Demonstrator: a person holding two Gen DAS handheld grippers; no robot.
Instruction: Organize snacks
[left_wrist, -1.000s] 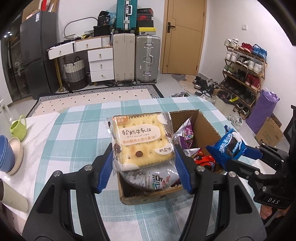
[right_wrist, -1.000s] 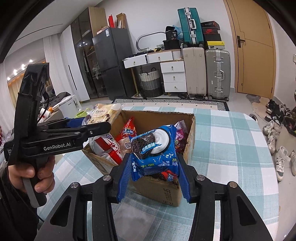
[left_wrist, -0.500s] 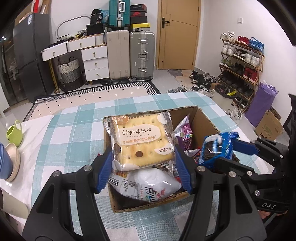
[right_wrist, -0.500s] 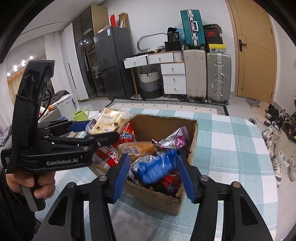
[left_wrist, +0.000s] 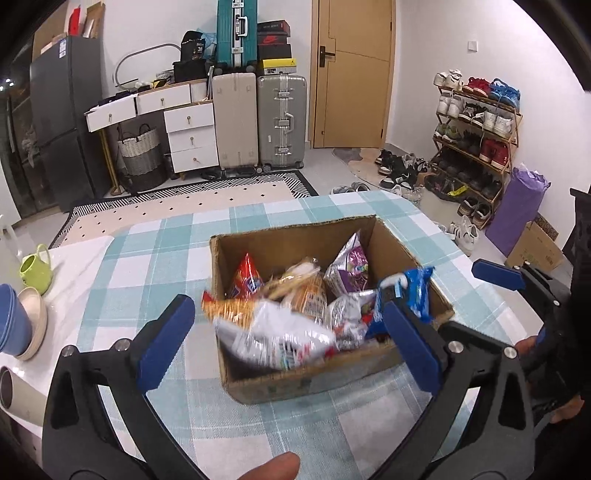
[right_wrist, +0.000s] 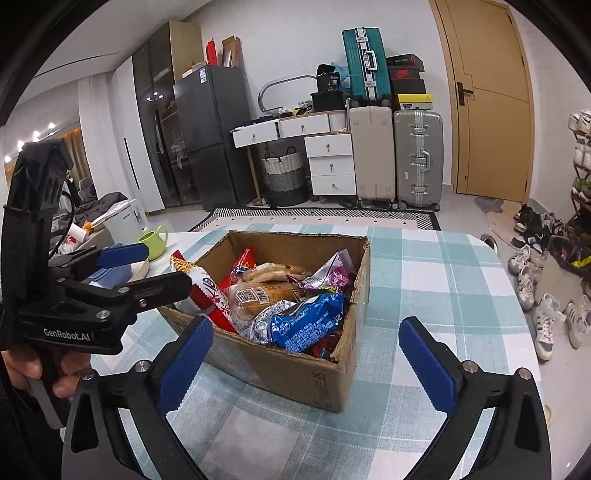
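A cardboard box (left_wrist: 295, 384) (right_wrist: 295, 369) full of snack packets stands on the checked table (left_wrist: 147, 295). My left gripper (left_wrist: 288, 343) hangs over the box's near edge, jaws opening wide. A blurred pale packet (left_wrist: 280, 339) lies on the pile between them, clear of both pads. My right gripper (right_wrist: 306, 362) is also opening, with nothing pressed between its pads. Beyond it the blue cookie pack (right_wrist: 310, 325) (left_wrist: 417, 291) rests in the box against the right rim. The right wrist view shows the left gripper (right_wrist: 166, 267) at the box's left side, held by a hand (right_wrist: 33, 369).
A green mug (left_wrist: 35, 266) (right_wrist: 153, 240), stacked bowls (left_wrist: 18, 325) and a tumbler (left_wrist: 14, 391) sit on the white cloth left of the box. The table's right edge (right_wrist: 517, 295) drops to a floor strewn with shoes. Suitcases and drawers line the far wall.
Both grippers have opened wide. The biscuit pack left the left jaws and the blue cookie pack left the right jaws; both now lie in the box.
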